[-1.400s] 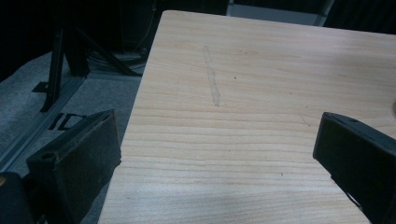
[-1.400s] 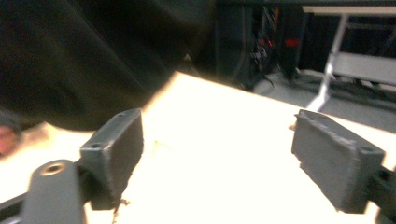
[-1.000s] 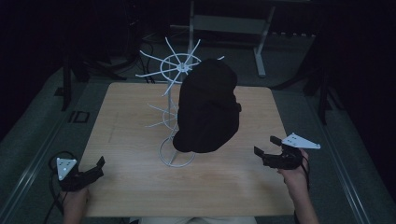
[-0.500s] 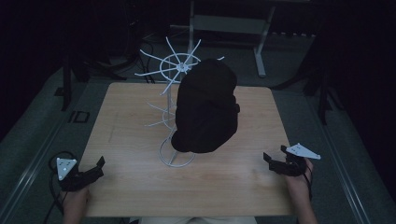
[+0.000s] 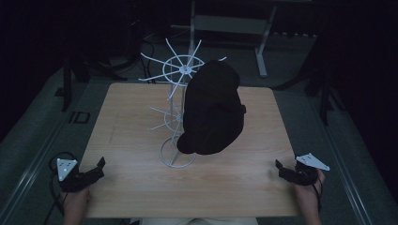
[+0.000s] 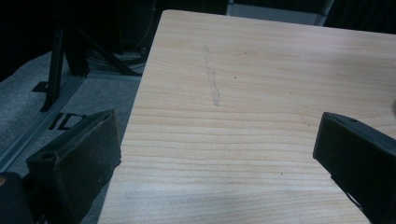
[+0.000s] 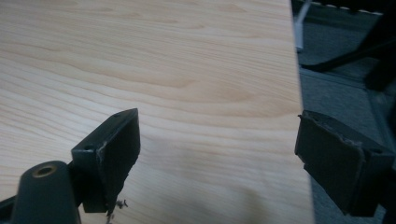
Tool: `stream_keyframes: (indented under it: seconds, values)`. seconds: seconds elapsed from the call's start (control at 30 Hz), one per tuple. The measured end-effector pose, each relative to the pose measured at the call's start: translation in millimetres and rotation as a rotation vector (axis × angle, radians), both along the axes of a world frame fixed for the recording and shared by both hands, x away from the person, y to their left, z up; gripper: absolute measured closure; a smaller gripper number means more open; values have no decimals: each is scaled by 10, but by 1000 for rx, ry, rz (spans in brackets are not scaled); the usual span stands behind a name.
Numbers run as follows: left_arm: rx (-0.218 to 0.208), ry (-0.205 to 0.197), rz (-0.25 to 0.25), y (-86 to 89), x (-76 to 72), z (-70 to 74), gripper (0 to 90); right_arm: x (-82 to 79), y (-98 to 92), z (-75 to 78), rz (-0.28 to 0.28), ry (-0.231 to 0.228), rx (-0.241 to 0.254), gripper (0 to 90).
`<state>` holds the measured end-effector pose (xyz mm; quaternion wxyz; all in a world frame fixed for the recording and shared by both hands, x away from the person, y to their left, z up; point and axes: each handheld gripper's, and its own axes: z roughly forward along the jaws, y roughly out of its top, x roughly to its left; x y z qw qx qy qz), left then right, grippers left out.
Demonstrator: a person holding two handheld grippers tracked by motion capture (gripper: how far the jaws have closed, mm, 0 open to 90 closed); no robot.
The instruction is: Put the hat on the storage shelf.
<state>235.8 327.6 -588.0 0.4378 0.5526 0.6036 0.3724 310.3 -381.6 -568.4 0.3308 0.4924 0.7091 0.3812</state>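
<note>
A black cap (image 5: 212, 108) hangs on a white wire rack (image 5: 177, 93) that stands in the middle of the wooden table (image 5: 131, 136). My left gripper (image 5: 96, 168) rests at the table's front left corner, open, with bare wood (image 6: 219, 140) between its jaws. At the front right edge my right gripper (image 5: 280, 168) is also open, its jaws apart over the table's right edge (image 7: 294, 93). Both grippers are well away from the rack and hold nothing.
The rack's round wire base (image 5: 177, 154) sits on the table in front of centre. Dark floor and metal frame legs (image 5: 70, 70) surround the table. A grey stand (image 5: 225, 23) is behind it. A faint scuff mark (image 6: 212, 79) runs along the wood.
My right gripper has drawn back toward the front right corner and lowered to the table edge. The left gripper, the rack and the cap have stayed still.
</note>
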Motion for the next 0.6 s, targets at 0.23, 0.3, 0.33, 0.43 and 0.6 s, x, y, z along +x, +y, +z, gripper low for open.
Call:
stream_keyframes:
  seconds: [0.23, 0.3, 0.33, 0.43, 0.6]
  values:
    - [-1, -1, 0, 1, 0, -1, 15, -40, -109, -13, -104, -23, -16, 142]
    - [-3, -2, 0, 2, 0, -1, 14, -46, -132, -23, -129, -29, -23, 142]
    - [-3, -2, 0, 2, 0, -1, 15, -49, -140, -29, -141, -34, -29, 142]
    - [-2, -1, -1, 3, 0, -1, 14, -55, -188, -37, -176, -48, -27, 141]
    - [-4, -3, -2, 4, 0, -1, 14, -68, -243, -35, -224, -58, -24, 141]
